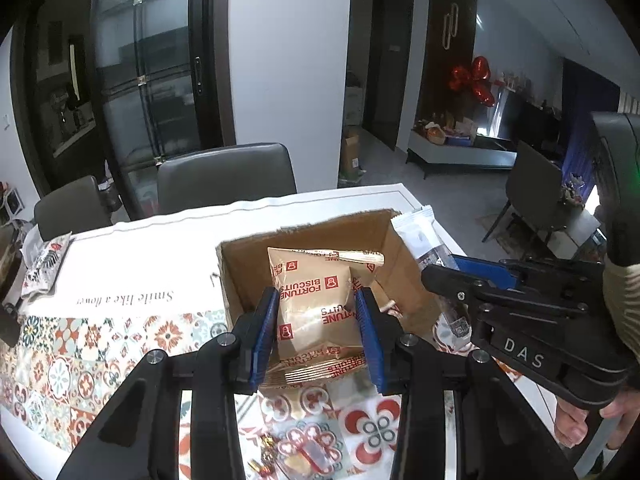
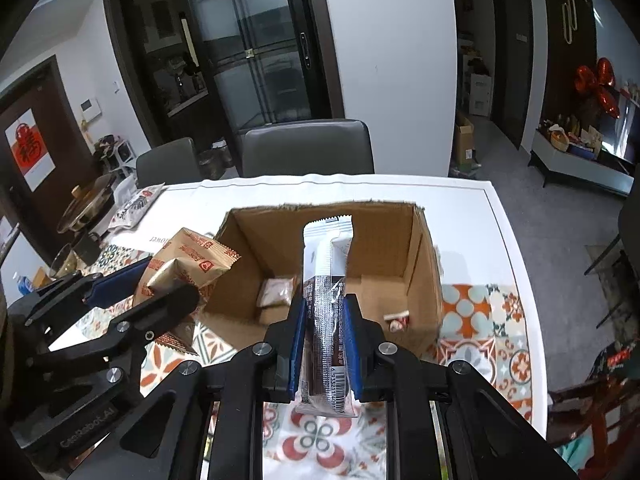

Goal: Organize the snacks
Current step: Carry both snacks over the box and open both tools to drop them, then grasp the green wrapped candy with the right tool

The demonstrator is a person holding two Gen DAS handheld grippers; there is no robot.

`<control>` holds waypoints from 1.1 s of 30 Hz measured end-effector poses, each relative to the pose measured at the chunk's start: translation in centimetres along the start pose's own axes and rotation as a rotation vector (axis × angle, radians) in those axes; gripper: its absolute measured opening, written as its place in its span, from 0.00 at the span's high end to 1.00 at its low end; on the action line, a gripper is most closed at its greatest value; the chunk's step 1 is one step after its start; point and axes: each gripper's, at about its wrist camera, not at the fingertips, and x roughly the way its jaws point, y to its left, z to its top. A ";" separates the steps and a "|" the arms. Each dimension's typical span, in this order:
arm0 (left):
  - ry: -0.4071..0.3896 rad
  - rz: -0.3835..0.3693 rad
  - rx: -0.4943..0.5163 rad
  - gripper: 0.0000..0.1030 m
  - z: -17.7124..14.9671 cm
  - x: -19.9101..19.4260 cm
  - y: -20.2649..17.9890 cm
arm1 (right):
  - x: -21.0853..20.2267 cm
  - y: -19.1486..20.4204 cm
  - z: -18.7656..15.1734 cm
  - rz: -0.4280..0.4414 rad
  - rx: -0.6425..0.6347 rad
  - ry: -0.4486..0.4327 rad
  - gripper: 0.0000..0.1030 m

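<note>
- Between the blue pads of the left claw (image 1: 316, 320) sits a tan biscuit pack (image 1: 314, 304), clamped across its puffed middle; the pack hangs over the near wall of the box (image 1: 404, 256), its sealed lower end toward the camera.
- Between the pads of the right claw (image 2: 323, 344) a slim bar (image 2: 326, 300) is pinched at its dark lower half; its white upper end stands up over the box opening.
- Both claws are thus closed on a snack each, side by side above the box, the right one showing at the right edge of the left view.
- Handling, as I judge it: the biscuit pack is light, air-filled and crinkly, with brittle contents, so a gentle grip on the pillow's middle suits it; a hard squeeze could crush the biscuits or pop the seal.
- The bar looks stiffer but its glossy wrapper may slip; holding it across the wide faces, near the middle, keeps it from swinging.
- Inside the box lie a pale packet (image 2: 276, 292) and a small sweet (image 2: 398, 320).
- Outward, on the patterned tabletop (image 2: 500, 320), another snack bag (image 2: 136, 204) lies far left; small sweets (image 1: 296, 452) lie below the left claw.
</note>
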 end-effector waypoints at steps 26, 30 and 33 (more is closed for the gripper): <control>-0.005 0.107 0.000 0.38 -3.6 -2.4 -3.3 | -2.1 -2.4 -2.7 -0.074 -0.030 -0.052 0.49; -0.007 0.110 0.013 0.38 -5.7 -3.1 -5.1 | -3.9 -3.2 -5.3 -0.092 -0.021 -0.069 0.46; 0.005 0.092 0.024 0.38 -6.9 -3.3 -6.5 | -4.7 -3.9 -7.0 -0.104 -0.013 -0.068 0.46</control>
